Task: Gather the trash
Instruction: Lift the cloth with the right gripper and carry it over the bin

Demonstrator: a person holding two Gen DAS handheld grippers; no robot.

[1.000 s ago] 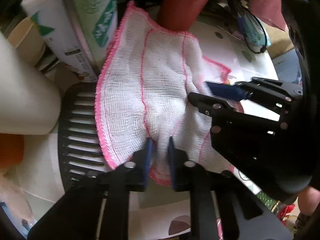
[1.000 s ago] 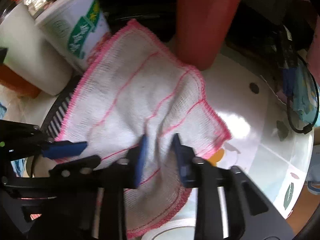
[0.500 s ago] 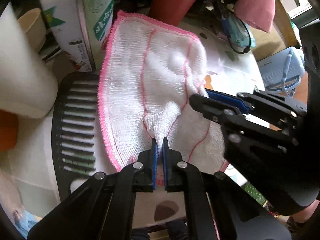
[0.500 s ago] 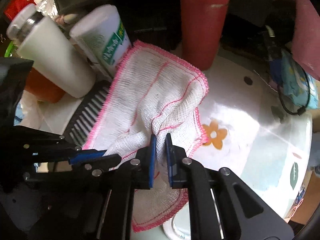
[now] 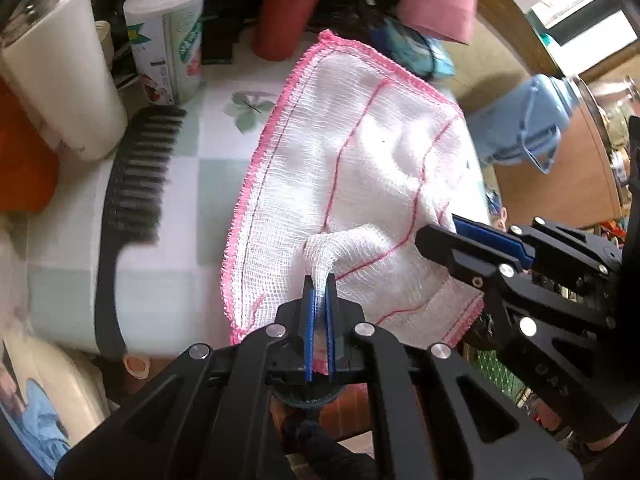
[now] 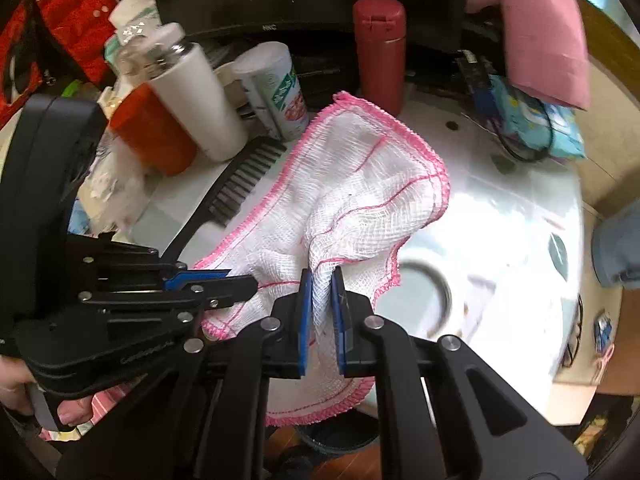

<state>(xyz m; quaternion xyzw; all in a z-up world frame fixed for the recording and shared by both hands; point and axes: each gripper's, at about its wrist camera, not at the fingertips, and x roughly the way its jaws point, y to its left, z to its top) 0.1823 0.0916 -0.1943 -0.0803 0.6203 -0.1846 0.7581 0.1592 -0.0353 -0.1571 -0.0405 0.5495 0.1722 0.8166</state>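
A white gauze cloth (image 5: 360, 184) with a pink stitched edge hangs lifted above the table, pinched at two spots. My left gripper (image 5: 319, 286) is shut on a bunched fold near its lower edge. The right gripper (image 5: 452, 226) comes in from the right side of the left wrist view, its tips against the cloth. In the right wrist view the cloth (image 6: 360, 192) drapes over the table and my right gripper (image 6: 322, 280) is shut on a fold of it. There the left gripper (image 6: 240, 280) reaches in from the left, also on the cloth.
A black comb (image 5: 136, 200) lies on the patterned table (image 5: 180, 280) left of the cloth. Behind stand a white bottle (image 5: 60, 72), a green-printed canister (image 5: 168, 44) and a red flask (image 6: 380, 48). A round metal lid (image 6: 428, 296) lies on the table (image 6: 520, 248) right of the cloth.
Both grippers shut on folds of the cloth, then rose and pulled back. The cloth lifted off the comb and table, which now show more of themselves.
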